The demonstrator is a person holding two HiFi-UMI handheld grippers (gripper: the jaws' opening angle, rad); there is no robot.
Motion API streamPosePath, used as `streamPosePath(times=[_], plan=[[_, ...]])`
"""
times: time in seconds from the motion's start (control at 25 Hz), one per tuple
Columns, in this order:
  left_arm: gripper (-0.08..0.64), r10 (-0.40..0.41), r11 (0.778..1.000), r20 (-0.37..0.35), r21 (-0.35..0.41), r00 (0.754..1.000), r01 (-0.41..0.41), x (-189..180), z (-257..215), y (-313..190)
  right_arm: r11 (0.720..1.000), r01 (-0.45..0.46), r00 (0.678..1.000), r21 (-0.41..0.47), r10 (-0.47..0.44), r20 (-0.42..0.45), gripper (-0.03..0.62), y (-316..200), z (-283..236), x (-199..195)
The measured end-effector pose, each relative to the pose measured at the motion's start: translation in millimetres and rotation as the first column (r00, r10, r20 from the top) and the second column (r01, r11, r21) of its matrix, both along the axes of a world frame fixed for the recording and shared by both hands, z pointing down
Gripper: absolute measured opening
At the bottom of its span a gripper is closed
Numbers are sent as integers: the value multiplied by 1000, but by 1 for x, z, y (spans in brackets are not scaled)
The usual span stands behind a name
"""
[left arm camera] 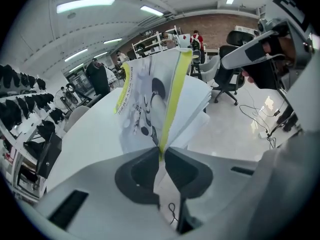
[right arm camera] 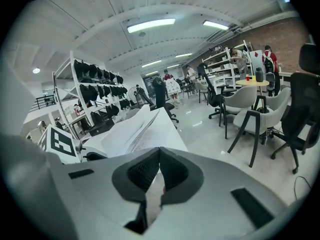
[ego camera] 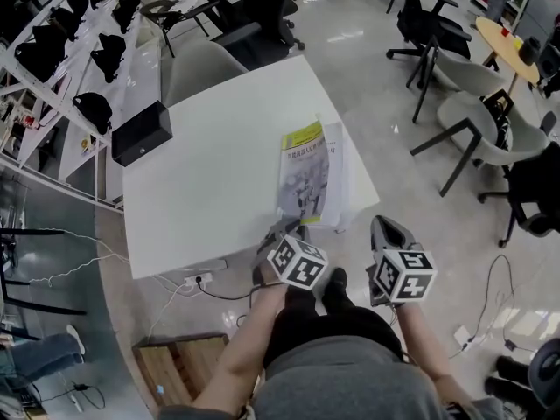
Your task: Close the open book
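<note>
A book (ego camera: 308, 178) with a yellow-and-grey cover lies at the front right corner of the white table (ego camera: 210, 173). My left gripper (ego camera: 289, 227) is at its near edge. In the left gripper view the jaws (left arm camera: 161, 156) are pinched on the yellow edge of the cover (left arm camera: 172, 99), which stands lifted above the fanned white pages (left arm camera: 197, 101). My right gripper (ego camera: 382, 226) hovers off the table's front right corner, beside the book and apart from it. Its jaws (right arm camera: 159, 154) are shut with nothing between them, and the book's pages (right arm camera: 135, 131) show ahead to the left.
A black box (ego camera: 140, 133) sits at the table's far left corner. Chairs (ego camera: 472, 121) and a round table (ego camera: 507, 42) stand to the right, and shelving (ego camera: 61, 51) to the left. A power strip (ego camera: 197, 280) and cables lie on the floor below the front edge, near a wooden crate (ego camera: 179, 366).
</note>
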State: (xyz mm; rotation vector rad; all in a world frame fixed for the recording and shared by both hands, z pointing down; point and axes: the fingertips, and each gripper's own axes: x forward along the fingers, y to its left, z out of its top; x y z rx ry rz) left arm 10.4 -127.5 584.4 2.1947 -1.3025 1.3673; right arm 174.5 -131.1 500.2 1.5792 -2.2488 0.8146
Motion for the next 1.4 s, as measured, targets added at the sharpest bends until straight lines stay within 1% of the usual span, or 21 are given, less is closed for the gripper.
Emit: streamPosePath(times=[0.36,0.56,0.76,0.92,1.08,1.2,1.32,1.4], plan=[[49,62,997,42,-48,997,-60,1,9,0,1000,-9,1000,4,9,-5,5,1,-3,2],[60,101,993,82,-73,992,-95,1,14,0,1000,-13,1000,2,13,-6,5,0,-2,3],[61,124,987,68,-108,990,-116,4,15,1,1000,-9,1000,-4,9,-8,5,-1,0,2],[61,141,980,82,-150,987,-128,6,14,2,1000,-8,1000,-9,8,-7,5,-2,1,1],[64,156,976,81,-167,984,-141,6,15,2,1000,-9,1000,-10,9,-7,5,-2,1,0],[81,157,975,78,-173,984,-142,5,16,3,1000,-13,1000,-9,12,-8,5,-2,1,1],[109,149,972,50,-190,988,-137,5,18,5,1000,-14,1000,-4,14,-6,5,-4,1,1],[115,139,972,26,-194,990,-132,6,18,5,1000,-15,1000,-4,15,-5,5,-6,1,0]])
